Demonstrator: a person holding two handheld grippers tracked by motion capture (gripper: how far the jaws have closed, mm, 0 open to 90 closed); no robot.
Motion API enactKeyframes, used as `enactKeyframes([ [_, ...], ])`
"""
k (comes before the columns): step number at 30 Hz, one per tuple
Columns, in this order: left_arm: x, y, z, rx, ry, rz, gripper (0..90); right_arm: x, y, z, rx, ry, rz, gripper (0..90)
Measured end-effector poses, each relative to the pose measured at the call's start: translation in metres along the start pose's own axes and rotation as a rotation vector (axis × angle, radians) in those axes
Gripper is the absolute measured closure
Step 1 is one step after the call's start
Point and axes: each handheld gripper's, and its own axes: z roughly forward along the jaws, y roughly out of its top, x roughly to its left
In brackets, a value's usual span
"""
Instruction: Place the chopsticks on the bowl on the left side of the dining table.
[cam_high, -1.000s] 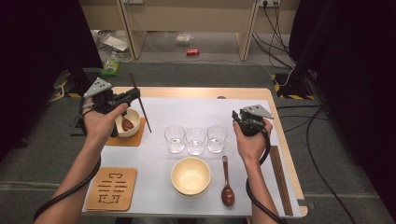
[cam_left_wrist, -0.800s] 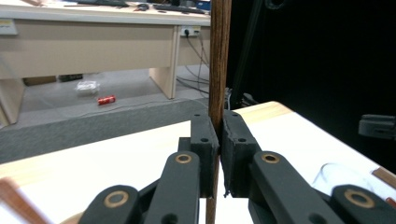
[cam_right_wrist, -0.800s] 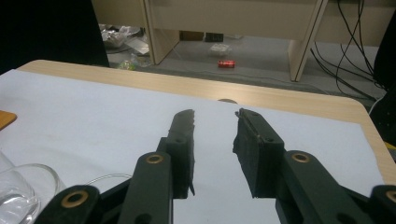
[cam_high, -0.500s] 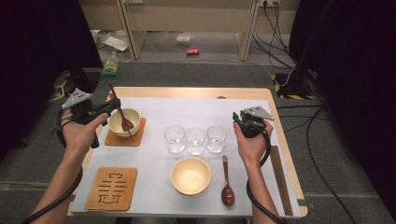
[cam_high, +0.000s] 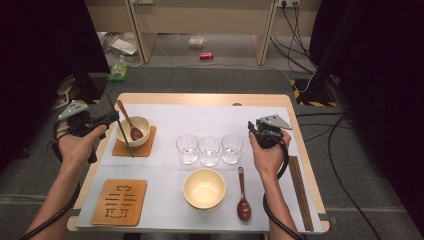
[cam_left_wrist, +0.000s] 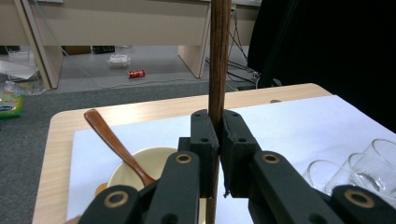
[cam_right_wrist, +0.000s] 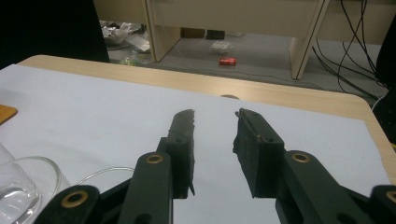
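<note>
Grey carpet runs round my table (cam_high: 200, 98), a pale wooden top mostly covered by a white sheet (cam_high: 210, 125). In the left third of the high view, my left tongs (cam_high: 111, 118) are clamped on a dark wooden chopstick (cam_high: 119, 126); it crosses the jaws steeply, one end rising past them, the other slanting down over the front rim of a cream bowl (cam_high: 141, 126). In the left gripper view the chopstick (cam_left_wrist: 218, 60) stands upright, pinched between the two black jaws. That bowl sits on a wooden coaster (cam_high: 146, 148) at the table's left edge, with a brown spoon (cam_high: 129, 121) leaning in it.

My right tongs (cam_high: 251, 128) sit right of centre, jaws parted a moderate way with nothing between them, hovering over bare white sheet in the right gripper view.

Three glasses (cam_high: 209, 149) stand in a row at the middle, near the right tongs. Below them are a second cream bowl (cam_high: 204, 189) and another spoon (cam_high: 243, 195). More chopsticks (cam_high: 300, 192) lie along the right edge. A carved coaster (cam_high: 120, 201) lies at lower left; I cannot read its cut-out pattern. Upper centre of the sheet is open room. A red can (cam_high: 206, 55) lies on the floor beyond, label unreadable.
</note>
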Motion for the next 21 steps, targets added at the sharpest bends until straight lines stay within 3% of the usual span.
enactKeyframes([
  [9, 0.005, 0.003, 0.010, 0.027, 0.017, -0.011, 84.0, 0.002, -0.003, 0.002, 0.007, 0.003, -0.001, 67.0],
  [16, 0.014, 0.010, 0.035, 0.083, 0.048, -0.014, 84.0, 0.004, -0.003, 0.003, 0.014, 0.006, -0.005, 67.0],
  [21, 0.024, 0.012, 0.049, 0.108, 0.075, -0.053, 84.0, 0.003, -0.004, 0.004, 0.017, 0.006, -0.007, 67.0],
])
